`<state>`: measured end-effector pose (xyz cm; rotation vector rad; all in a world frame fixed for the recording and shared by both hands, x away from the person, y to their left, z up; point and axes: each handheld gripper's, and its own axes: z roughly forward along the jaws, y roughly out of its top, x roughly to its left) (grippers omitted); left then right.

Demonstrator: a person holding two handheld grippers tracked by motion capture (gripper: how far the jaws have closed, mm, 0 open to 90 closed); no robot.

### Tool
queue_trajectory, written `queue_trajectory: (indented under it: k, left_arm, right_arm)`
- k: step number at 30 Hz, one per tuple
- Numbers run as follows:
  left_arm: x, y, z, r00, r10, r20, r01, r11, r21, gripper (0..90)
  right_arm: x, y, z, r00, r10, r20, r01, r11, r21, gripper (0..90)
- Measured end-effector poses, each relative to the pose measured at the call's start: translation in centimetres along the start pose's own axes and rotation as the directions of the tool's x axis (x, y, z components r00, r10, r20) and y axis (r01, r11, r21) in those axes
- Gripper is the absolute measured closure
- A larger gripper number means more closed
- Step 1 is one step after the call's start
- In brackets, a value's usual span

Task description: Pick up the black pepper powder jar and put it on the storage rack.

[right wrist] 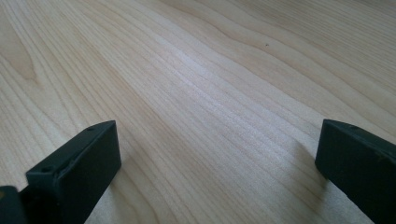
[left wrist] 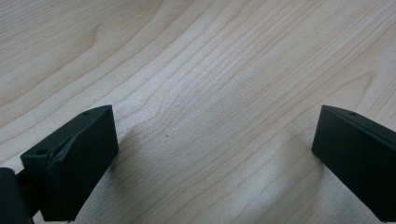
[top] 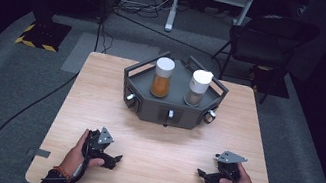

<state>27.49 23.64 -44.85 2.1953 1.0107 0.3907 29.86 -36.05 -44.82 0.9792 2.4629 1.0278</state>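
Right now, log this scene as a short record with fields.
surface: wooden table
left gripper: open, resting on table near front edge
right gripper: open, resting on table near front edge
tray: dark grey organizer at far middle of table
jar 1: orange-filled jar, white lid, upright, left in organizer
jar 2: brown-filled jar, white lid, upright, right in organizer
background: folding chair

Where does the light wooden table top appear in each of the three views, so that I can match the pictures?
High view: the light wooden table top lies in the middle, under the left claw and the right claw.
Left gripper view: it spreads ahead of and between the two black jaws, which stand wide apart.
Right gripper view: likewise, between that claw's open jaws.
Shared landmark: the pale wood grain lines.
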Motion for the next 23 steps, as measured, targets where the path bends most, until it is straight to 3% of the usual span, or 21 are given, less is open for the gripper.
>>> queue_trajectory:
  k: [23]
  left_arm:
    - [0.11,0.05,0.05,1.0,0.004,0.004,-0.004,1.0,0.001,0.4]
  right_arm:
    - [-0.06,0.0,0.03,1.0,-0.001,-0.002,0.001,1.0,-0.001,0.0]
